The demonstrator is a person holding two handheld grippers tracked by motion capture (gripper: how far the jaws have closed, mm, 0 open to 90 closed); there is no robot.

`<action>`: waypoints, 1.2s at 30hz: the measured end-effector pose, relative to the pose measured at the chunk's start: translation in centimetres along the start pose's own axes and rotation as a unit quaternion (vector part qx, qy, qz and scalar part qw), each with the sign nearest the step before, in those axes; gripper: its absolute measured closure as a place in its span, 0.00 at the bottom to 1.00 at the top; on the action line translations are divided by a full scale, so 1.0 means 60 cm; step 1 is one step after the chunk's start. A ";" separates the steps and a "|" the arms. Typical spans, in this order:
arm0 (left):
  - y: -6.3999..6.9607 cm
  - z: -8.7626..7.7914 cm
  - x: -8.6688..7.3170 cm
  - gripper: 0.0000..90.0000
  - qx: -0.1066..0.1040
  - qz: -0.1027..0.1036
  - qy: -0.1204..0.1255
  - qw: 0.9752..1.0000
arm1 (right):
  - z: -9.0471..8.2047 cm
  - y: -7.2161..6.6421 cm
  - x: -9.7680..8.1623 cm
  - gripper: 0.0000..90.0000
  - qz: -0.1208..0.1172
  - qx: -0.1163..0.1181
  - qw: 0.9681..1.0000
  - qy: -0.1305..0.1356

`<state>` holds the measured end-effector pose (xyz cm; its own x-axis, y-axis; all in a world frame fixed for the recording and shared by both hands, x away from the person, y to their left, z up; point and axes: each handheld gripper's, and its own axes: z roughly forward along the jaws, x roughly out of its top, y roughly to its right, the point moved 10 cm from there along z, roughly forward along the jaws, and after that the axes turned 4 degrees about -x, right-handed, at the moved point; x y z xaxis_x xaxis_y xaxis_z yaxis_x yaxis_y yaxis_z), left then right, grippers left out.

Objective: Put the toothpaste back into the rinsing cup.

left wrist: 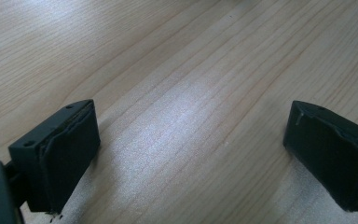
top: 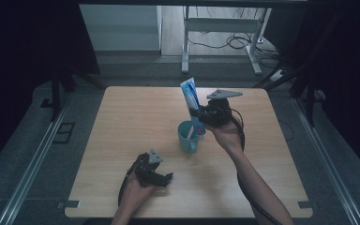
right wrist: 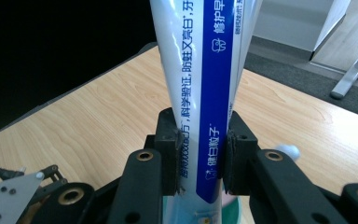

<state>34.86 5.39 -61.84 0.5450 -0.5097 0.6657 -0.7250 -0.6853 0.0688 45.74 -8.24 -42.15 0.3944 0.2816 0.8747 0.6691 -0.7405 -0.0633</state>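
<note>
Worktop [top: 136,122] of pale wood-grain laminate, smooth, with a soft satin sheen under the light. Toothpaste tube [right wrist: 205,84] of glossy plastic film, white and blue, printed, strongly reflective. Cup [top: 187,137] of smooth teal plastic, semi-matt. Right tool [right wrist: 200,154] of matt black plastic with brass-coloured metal inserts; pads dull and rubbery. Left tool [left wrist: 191,158] likewise matt black, pad edges slightly rough. Three-cornered plate [top: 224,94] flat grey, matt.

Light wooden tabletop [top: 122,122] fills the frame's centre; a teal cup [top: 187,136] stands on it, slightly right of middle.
</note>
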 end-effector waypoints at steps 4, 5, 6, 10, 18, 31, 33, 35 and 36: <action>0.000 0.000 0.000 0.04 0.000 0.000 0.000 1.000 | 0.010 -0.004 0.007 0.79 0.000 -0.001 1.000 0.003; 0.000 0.000 0.000 0.04 0.000 0.000 0.000 1.000 | 0.012 -0.005 0.008 0.79 0.001 -0.002 1.000 0.005; 0.000 0.000 0.000 0.04 0.000 0.000 0.000 1.000 | 0.014 -0.006 0.010 0.79 0.002 -0.002 1.000 0.006; 0.000 0.000 0.000 0.04 0.000 0.000 0.000 1.000 | 0.024 -0.009 0.016 0.79 0.001 -0.001 1.000 0.012; 0.000 0.000 0.000 0.04 0.000 0.001 0.000 1.000 | 0.041 -0.013 0.007 0.79 0.001 0.000 1.000 0.018; 0.000 0.000 0.000 0.04 0.000 0.001 0.000 1.000 | 0.065 -0.013 -0.027 0.79 0.000 -0.003 1.000 0.014; 0.000 0.000 0.000 0.04 0.000 0.001 0.000 1.000 | 0.069 -0.013 -0.032 0.79 0.001 -0.003 1.000 0.012; 0.000 0.000 0.000 0.04 -0.001 0.003 -0.001 1.000 | 0.074 -0.013 -0.039 0.79 0.000 -0.005 1.000 0.009; 0.000 0.000 0.000 0.04 -0.001 0.003 -0.001 1.000 | 0.076 -0.012 -0.041 0.79 -0.001 -0.005 1.000 0.009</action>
<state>34.83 5.40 -61.85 0.5424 -0.5147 0.6640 -0.7283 -0.6821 0.0662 47.13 -5.61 -46.46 0.3829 0.2720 0.8828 0.6625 -0.7468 -0.0573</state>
